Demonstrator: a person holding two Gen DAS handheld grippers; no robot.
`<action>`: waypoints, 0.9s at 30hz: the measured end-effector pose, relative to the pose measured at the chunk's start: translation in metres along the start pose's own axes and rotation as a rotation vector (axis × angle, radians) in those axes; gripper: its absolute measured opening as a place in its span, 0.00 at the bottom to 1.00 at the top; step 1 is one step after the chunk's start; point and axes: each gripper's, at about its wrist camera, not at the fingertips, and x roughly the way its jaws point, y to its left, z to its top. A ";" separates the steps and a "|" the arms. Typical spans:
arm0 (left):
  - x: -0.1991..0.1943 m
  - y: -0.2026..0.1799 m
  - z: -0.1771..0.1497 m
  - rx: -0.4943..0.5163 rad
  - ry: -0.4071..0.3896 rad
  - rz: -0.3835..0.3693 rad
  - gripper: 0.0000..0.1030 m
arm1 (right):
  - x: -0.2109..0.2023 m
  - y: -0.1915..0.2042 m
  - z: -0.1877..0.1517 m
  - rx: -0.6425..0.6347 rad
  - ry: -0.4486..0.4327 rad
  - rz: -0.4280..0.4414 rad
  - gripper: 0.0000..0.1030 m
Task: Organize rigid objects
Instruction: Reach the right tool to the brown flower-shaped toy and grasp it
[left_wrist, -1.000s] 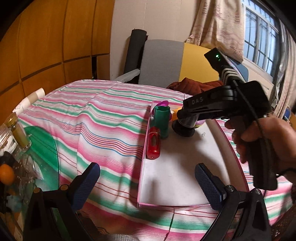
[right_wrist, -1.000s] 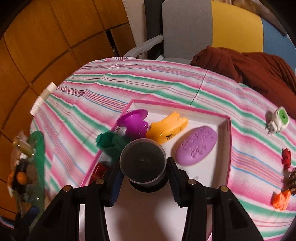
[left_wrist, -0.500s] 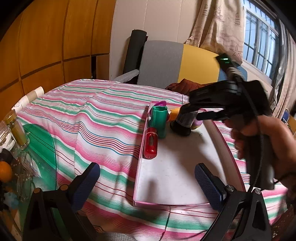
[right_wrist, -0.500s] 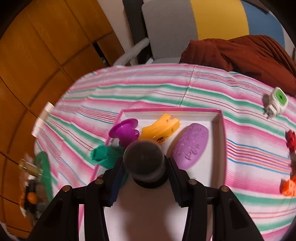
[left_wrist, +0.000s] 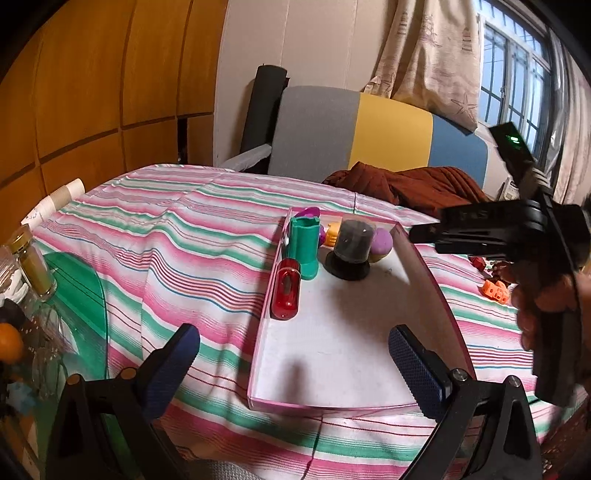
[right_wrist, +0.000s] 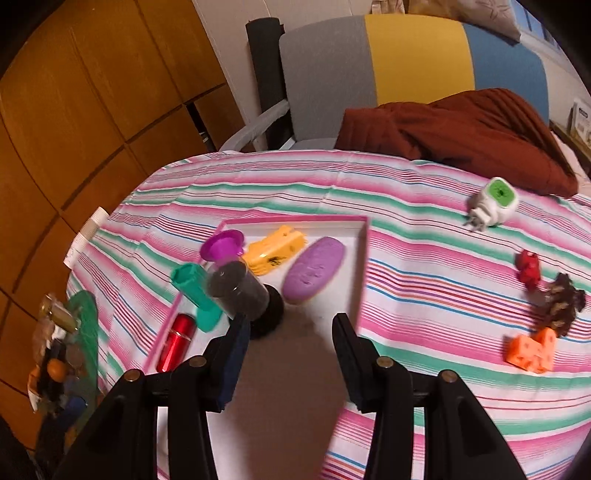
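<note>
Fingers (right_wrist: 288, 354) of the right gripper are empty (apart); aim next for the orange cheese-shaped toy (right_wrist: 532, 350) at the desk's edge.

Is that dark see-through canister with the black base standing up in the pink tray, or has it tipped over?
Standing upright. The dark see-through canister rests on its wide black base inside the pink-rimmed tray, with nothing gripping it.

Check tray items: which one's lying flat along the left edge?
The red capsule, on its side against the tray wall; green piece and black canister stand upright.
</note>
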 end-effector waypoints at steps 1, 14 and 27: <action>0.002 -0.001 -0.001 0.001 0.007 0.001 1.00 | -0.002 -0.003 -0.002 0.004 0.001 -0.001 0.45; 0.006 -0.027 -0.007 0.085 0.030 -0.014 1.00 | -0.020 -0.062 -0.038 0.133 0.035 -0.084 0.45; 0.005 -0.062 -0.008 0.216 0.033 -0.028 1.00 | -0.061 -0.181 -0.063 0.402 0.000 -0.168 0.46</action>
